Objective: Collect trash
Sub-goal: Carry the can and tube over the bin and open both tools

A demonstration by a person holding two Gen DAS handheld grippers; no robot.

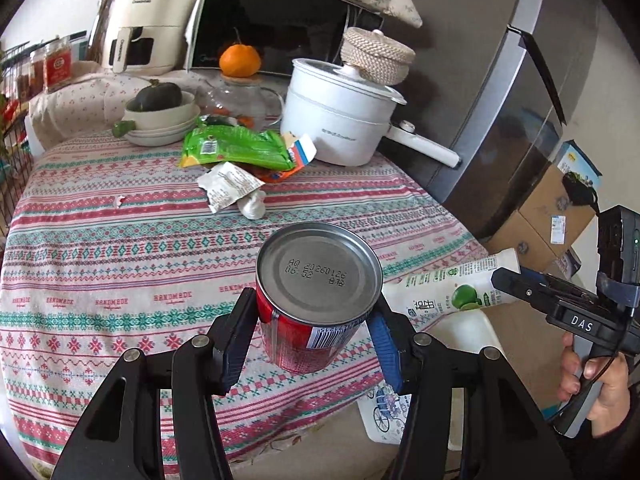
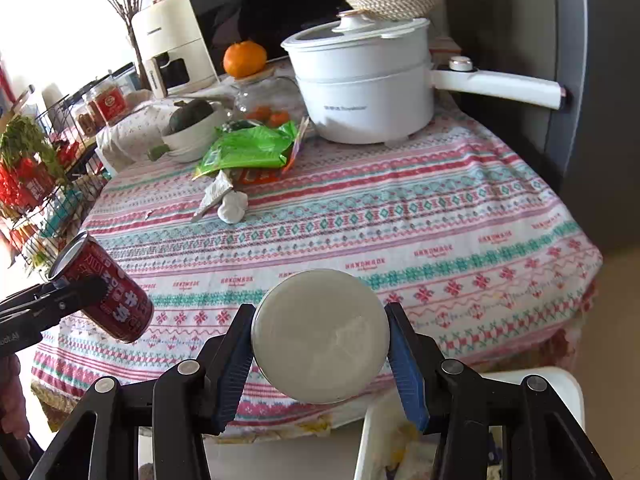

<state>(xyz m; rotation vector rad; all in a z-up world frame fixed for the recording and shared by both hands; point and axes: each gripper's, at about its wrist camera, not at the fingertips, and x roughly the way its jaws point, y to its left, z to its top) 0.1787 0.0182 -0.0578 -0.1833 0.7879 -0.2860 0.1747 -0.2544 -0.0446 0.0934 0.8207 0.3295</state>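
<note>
red can (image 1: 308,332) base stamped "20260126", tablecloth (image 1: 120,264) reading "handmade"

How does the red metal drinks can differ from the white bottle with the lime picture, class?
Colour: the red metal drinks can is red with white lettering; the white bottle with the lime picture is white with green print.
Shape: the can is short and wide; the bottle is long and slim.
Holder: the left gripper clamps the can; the right gripper clamps the bottle.
Shared: each is held off the table, gripped between jaws.

Home kitchen — microwave (image 1: 276,20), air fryer (image 1: 140,24), electric pot (image 1: 340,120), clothed table (image 1: 120,248)
</note>
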